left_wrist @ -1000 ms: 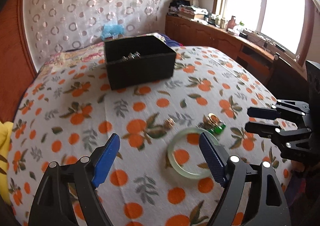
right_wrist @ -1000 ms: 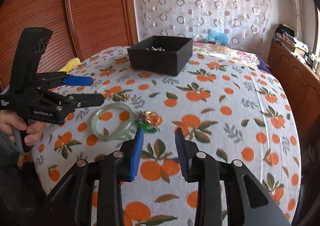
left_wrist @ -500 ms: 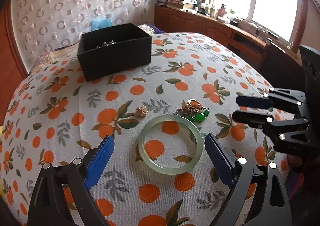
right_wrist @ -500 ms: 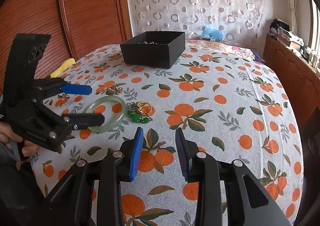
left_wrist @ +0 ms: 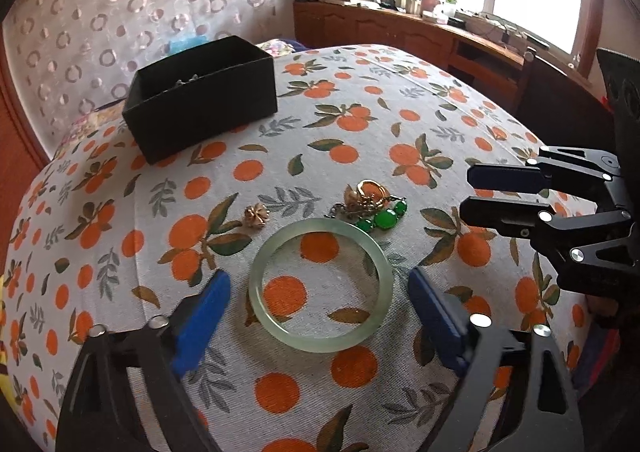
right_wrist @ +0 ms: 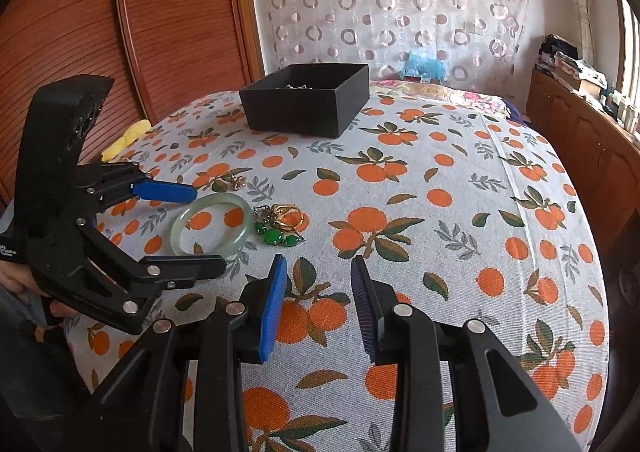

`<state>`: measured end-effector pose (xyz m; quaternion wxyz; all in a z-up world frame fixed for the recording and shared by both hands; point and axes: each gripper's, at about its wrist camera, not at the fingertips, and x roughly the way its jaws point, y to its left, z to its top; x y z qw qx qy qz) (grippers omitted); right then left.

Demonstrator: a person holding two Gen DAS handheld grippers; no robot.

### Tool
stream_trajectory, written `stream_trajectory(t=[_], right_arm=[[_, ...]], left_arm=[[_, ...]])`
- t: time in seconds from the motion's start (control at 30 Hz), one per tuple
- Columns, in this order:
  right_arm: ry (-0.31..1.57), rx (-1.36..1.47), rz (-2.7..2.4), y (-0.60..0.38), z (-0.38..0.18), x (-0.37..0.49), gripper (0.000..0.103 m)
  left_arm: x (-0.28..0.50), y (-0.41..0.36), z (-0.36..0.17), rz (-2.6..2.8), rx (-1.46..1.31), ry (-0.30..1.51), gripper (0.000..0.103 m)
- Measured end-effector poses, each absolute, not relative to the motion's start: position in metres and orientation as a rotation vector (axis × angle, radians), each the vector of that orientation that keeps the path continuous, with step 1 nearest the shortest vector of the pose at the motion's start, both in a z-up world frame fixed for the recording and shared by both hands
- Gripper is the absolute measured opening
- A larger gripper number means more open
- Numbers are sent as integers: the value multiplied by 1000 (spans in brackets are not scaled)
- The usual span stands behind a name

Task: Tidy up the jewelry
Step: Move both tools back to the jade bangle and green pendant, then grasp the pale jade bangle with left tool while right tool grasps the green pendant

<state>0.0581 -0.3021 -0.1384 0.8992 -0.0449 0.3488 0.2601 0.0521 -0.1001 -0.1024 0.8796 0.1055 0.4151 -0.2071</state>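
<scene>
A pale green jade bangle [left_wrist: 320, 340] lies flat on the orange-print tablecloth [left_wrist: 400, 100]. My left gripper [left_wrist: 320, 310] is open, its blue fingers on either side of the bangle without touching it. The bangle also shows in the right wrist view [right_wrist: 212, 252]. Behind it lie a tangle of gold rings and green stones [left_wrist: 372, 208] and a small gold flower earring [left_wrist: 256, 214]. A black open box [left_wrist: 200, 96] with some metal jewelry inside stands at the back. My right gripper [right_wrist: 318, 300] is open and empty, to the right of the jewelry.
A wooden cabinet [left_wrist: 440, 40] with clutter runs under the window at the right. A wooden panel wall [right_wrist: 120, 32] and a patterned curtain [right_wrist: 380, 4] stand behind the table. A yellow cloth [right_wrist: 124, 140] lies at the table's left edge.
My left gripper has moved forward and down, so the bangle now lies between its open fingers. The right gripper has held about still.
</scene>
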Motion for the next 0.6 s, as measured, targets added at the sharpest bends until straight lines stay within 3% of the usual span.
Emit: stream_trajectory(t=[0.13, 0.6], right_arm=[[724, -98, 539, -303, -138, 58, 36], [779, -201, 605, -275, -138, 71, 36]], left_arm=[[51, -99, -101, -434, 217, 855, 69], [39, -72, -84, -418, 148, 796, 69]])
